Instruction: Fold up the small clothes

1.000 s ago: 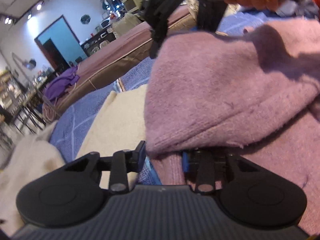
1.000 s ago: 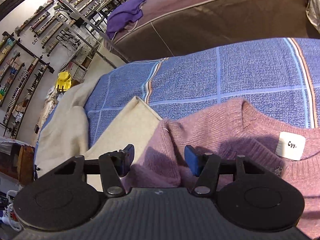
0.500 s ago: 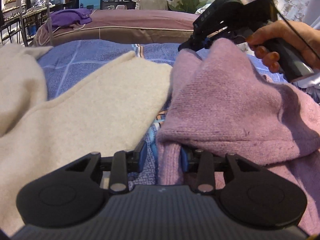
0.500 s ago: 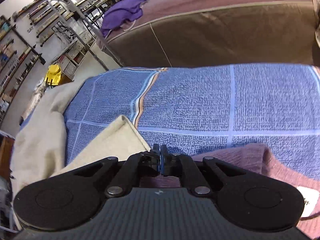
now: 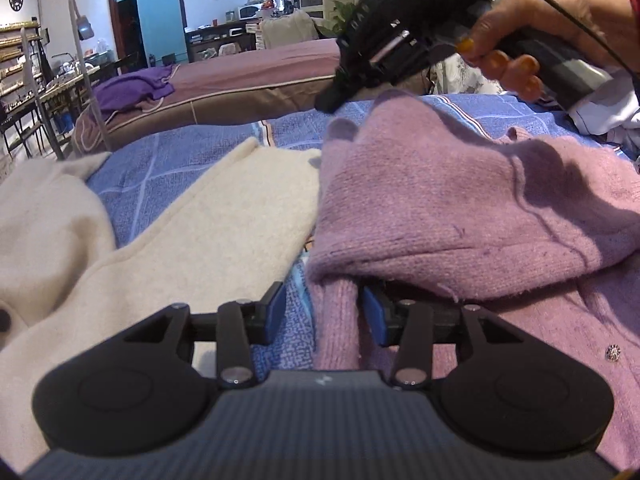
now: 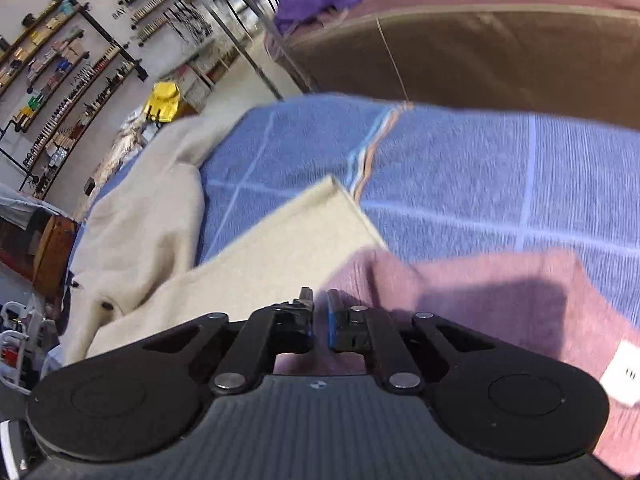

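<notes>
Both grippers at the pink sweater [image 5: 460, 208] on the blue blanket [image 5: 168, 176], one closed on it, one letting go.

A second ago the right gripper [image 6: 320, 320] stood wide over the sweater's shoulder; now its pads meet, pinching an edge of pink knit. The left gripper [image 5: 324, 314] has rolled level, and its jaws are opening: a band of sweater lies between the pads, touching the right one only. Only the left view shows the hand [image 5: 560, 16] lifting the right gripper and the pink knit peaking up beneath it; only the right view shows the white neck label [image 6: 624, 372]. The sweater's folded flap runs lengthwise from the left gripper away toward the raised peak, beside the cream garment [image 5: 180, 240].
</notes>
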